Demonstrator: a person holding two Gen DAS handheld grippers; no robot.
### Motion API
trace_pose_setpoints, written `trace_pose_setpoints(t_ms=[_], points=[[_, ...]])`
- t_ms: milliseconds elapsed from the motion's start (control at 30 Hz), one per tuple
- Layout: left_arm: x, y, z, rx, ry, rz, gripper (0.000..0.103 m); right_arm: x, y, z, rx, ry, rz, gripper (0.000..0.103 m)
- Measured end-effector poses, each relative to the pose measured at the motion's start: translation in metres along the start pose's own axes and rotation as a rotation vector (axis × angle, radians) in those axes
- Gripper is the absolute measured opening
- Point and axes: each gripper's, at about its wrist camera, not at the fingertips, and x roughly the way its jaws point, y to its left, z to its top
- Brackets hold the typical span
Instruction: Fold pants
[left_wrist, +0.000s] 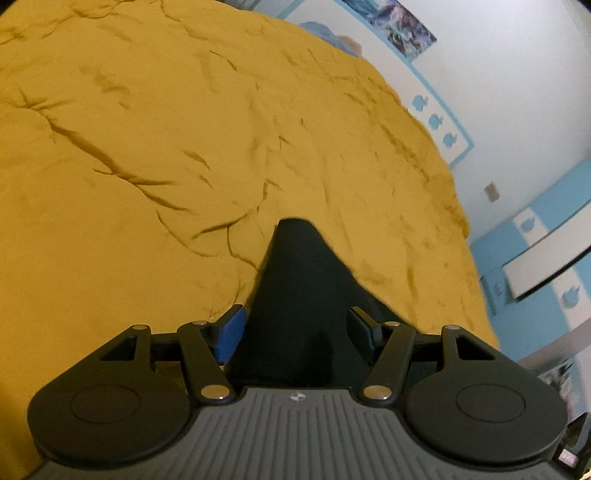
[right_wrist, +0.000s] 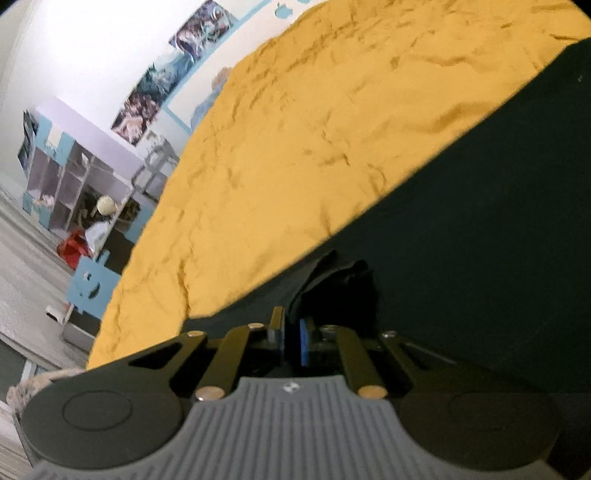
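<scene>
Dark pants (left_wrist: 299, 280) lie on a mustard-yellow bed cover (left_wrist: 147, 129). In the left wrist view a tapering end of the pants runs away from me between the fingers. My left gripper (left_wrist: 295, 332) is open, one finger on each side of the cloth, not clamping it. In the right wrist view the pants (right_wrist: 461, 206) spread wide to the right over the cover (right_wrist: 295, 129). My right gripper (right_wrist: 291, 332) is shut on a bunched edge of the pants.
The bed's right edge (left_wrist: 469, 236) drops toward a white and blue wall (left_wrist: 517, 92). In the right wrist view a shelf unit (right_wrist: 81, 173), a red object (right_wrist: 72, 247) and a blue cutout stand (right_wrist: 92, 284) sit on the floor left of the bed.
</scene>
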Motion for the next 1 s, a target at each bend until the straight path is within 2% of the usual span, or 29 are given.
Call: trace_pose_setpoints(t_ms=[33, 67, 100, 133, 200, 233, 267, 367, 467, 533, 567, 633, 667, 733, 800, 900, 1000], points=[[0.003, -0.003, -0.001, 0.024, 0.026, 0.029, 0.071, 0.005, 0.003, -0.005, -0.043, 0.012, -0.027, 0.004], [0.009, -0.006, -0.002, 0.053, 0.076, 0.075, 0.068, 0.007, 0.004, -0.008, -0.096, 0.023, -0.065, 0.011], [0.014, -0.006, -0.005, 0.081, 0.105, 0.103, 0.067, 0.011, 0.006, -0.012, -0.158, 0.034, -0.121, 0.013], [0.015, -0.009, -0.007, 0.114, 0.115, 0.123, 0.067, 0.011, 0.006, -0.015, -0.201, 0.034, -0.14, 0.011], [0.014, -0.015, -0.008, 0.156, 0.114, 0.141, 0.067, 0.003, 0.015, -0.021, -0.326, -0.028, -0.204, 0.014], [0.013, -0.016, -0.008, 0.163, 0.112, 0.143, 0.067, -0.001, 0.02, -0.022, -0.382, -0.065, -0.239, 0.021], [0.012, -0.016, -0.008, 0.165, 0.109, 0.14, 0.067, -0.005, 0.026, -0.023, -0.427, -0.102, -0.256, 0.024], [0.012, -0.016, -0.007, 0.16, 0.111, 0.132, 0.067, -0.01, 0.04, -0.022, -0.521, -0.169, -0.224, 0.025], [0.01, -0.015, -0.008, 0.158, 0.111, 0.127, 0.067, 0.006, 0.06, -0.02, -0.607, -0.125, -0.138, 0.031], [0.011, -0.014, -0.009, 0.156, 0.111, 0.123, 0.067, 0.025, 0.072, -0.024, -0.695, -0.101, -0.111, 0.04], [0.011, -0.013, -0.009, 0.153, 0.112, 0.121, 0.067, 0.034, 0.076, -0.025, -0.719, -0.076, -0.107, 0.041], [0.011, -0.012, -0.009, 0.148, 0.118, 0.118, 0.067, 0.058, 0.071, -0.02, -0.706, 0.019, -0.137, 0.037], [0.011, -0.012, -0.008, 0.146, 0.12, 0.118, 0.068, 0.067, 0.064, -0.014, -0.676, 0.053, -0.184, 0.034], [0.012, -0.013, -0.008, 0.146, 0.124, 0.121, 0.068, 0.064, 0.046, 0.002, -0.583, 0.03, -0.271, 0.023], [0.013, -0.013, -0.007, 0.148, 0.127, 0.125, 0.068, 0.049, 0.039, 0.009, -0.534, -0.021, -0.336, 0.028], [0.016, -0.013, -0.005, 0.142, 0.135, 0.128, 0.07, 0.022, 0.045, -0.006, -0.579, -0.057, -0.233, 0.029], [0.017, -0.014, -0.005, 0.147, 0.131, 0.13, 0.071, 0.019, 0.054, -0.026, -0.63, 0.002, -0.112, 0.028]])
